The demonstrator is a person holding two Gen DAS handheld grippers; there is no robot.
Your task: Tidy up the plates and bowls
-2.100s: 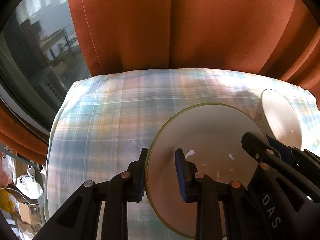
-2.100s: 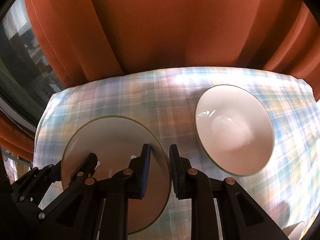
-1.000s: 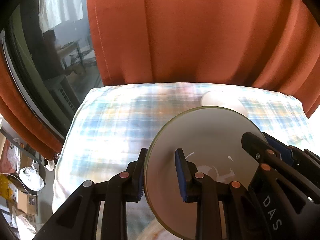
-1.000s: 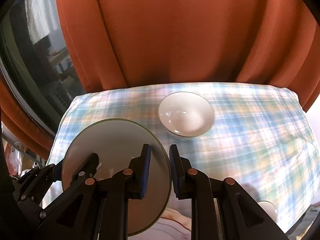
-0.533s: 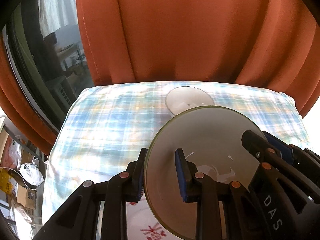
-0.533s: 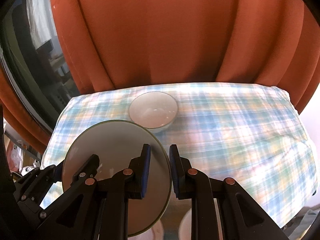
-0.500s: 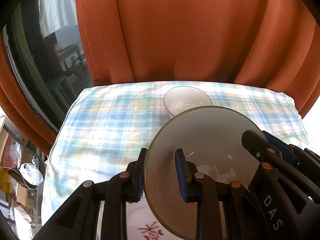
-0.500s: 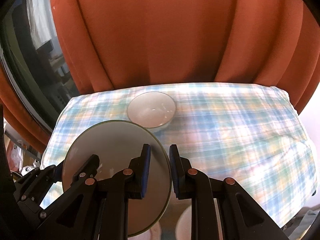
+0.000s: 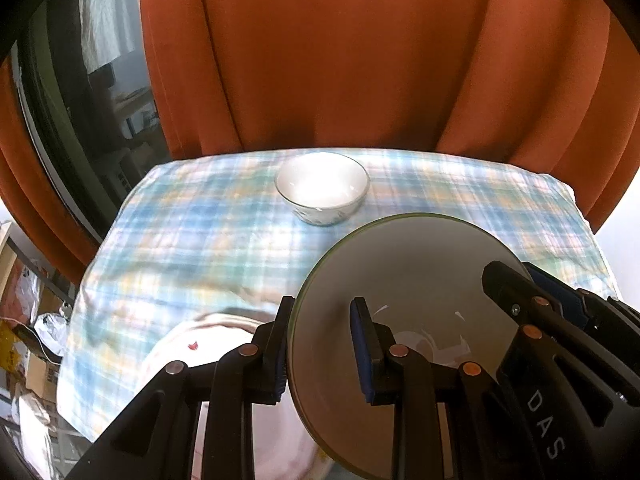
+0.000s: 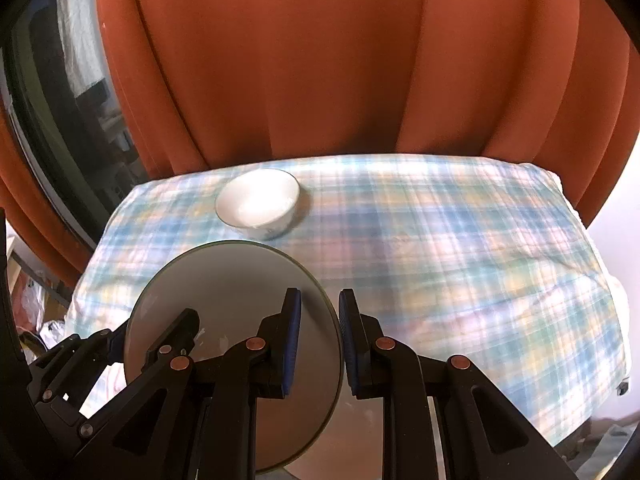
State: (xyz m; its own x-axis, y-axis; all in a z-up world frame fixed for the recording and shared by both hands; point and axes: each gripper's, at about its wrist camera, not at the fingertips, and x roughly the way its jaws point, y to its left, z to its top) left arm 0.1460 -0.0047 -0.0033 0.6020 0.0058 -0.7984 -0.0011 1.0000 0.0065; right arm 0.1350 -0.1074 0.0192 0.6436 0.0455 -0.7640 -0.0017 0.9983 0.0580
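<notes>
A shallow green-rimmed plate (image 9: 412, 280) (image 10: 224, 288) hangs tilted above the near part of the table, held from both sides. My left gripper (image 9: 320, 354) is shut on its left rim, one pad inside and one outside. My right gripper (image 10: 320, 336) is shut on the opposite rim; it also shows in the left wrist view as black fingers (image 9: 520, 292). A small white bowl (image 9: 322, 188) (image 10: 258, 198) stands on the plaid cloth far ahead, near the curtain. Under the held plate lies a white dish with a red mark (image 9: 208, 348), partly hidden.
The plaid tablecloth (image 9: 180, 248) (image 10: 460, 248) covers the table; its right half holds nothing in view. An orange curtain (image 10: 320, 80) hangs right behind the far edge. A dark window (image 9: 80, 100) and floor clutter lie to the left.
Both grippers have drawn back from the curtain with the plate between them. The white bowl now looks smaller and farther away. The white dish with the red mark has come into view below.
</notes>
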